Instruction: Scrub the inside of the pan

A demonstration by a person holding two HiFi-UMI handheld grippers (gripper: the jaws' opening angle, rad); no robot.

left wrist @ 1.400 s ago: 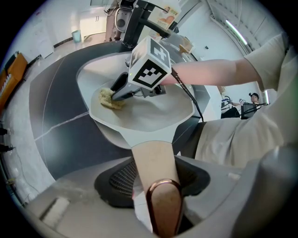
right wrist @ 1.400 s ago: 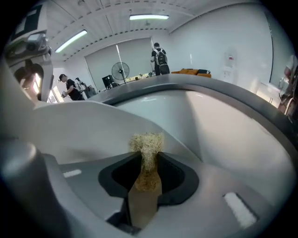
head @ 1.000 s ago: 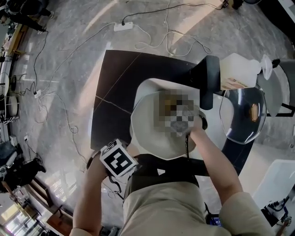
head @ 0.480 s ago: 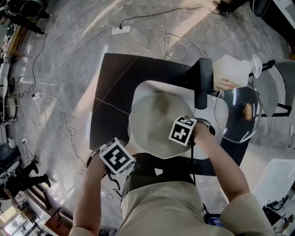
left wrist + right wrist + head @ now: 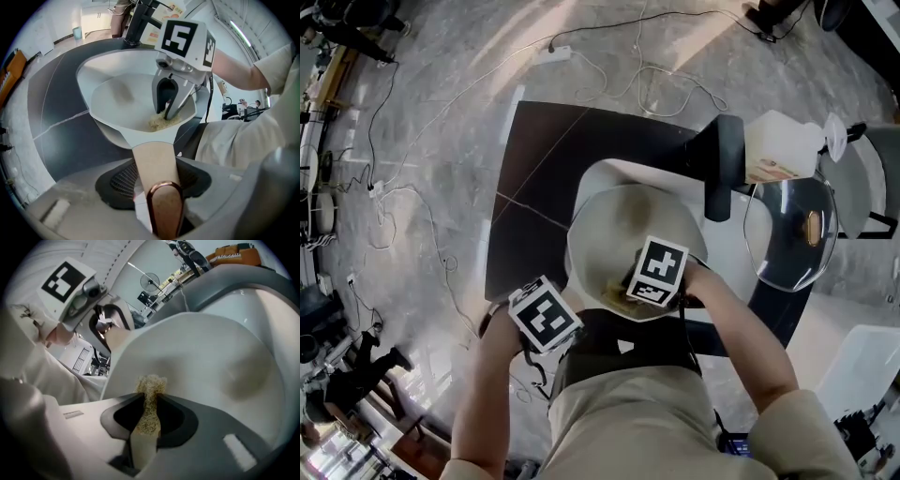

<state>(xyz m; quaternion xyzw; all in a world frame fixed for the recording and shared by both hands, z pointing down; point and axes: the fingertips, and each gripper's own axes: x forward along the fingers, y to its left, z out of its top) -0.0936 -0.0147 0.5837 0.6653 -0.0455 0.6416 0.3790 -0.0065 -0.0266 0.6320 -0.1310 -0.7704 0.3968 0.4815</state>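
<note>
Both pitched down; left gripper (image 5: 110,324) clamps pan handle (image 5: 152,164), right gripper (image 5: 168,108) scrubber (image 5: 149,404).

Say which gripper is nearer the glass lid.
Right. The right gripper, holding a scrubber, is inside the pan, nearer the glass lid; the left gripper clamps its handle farther off.

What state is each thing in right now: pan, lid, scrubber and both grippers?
pan: uncovered, held by its handle.
lid: off, lying beside the pan.
scrubber: clamped, against the pan's inside.
left gripper: shut on the handle.
right gripper: shut on the scrubber.
</note>
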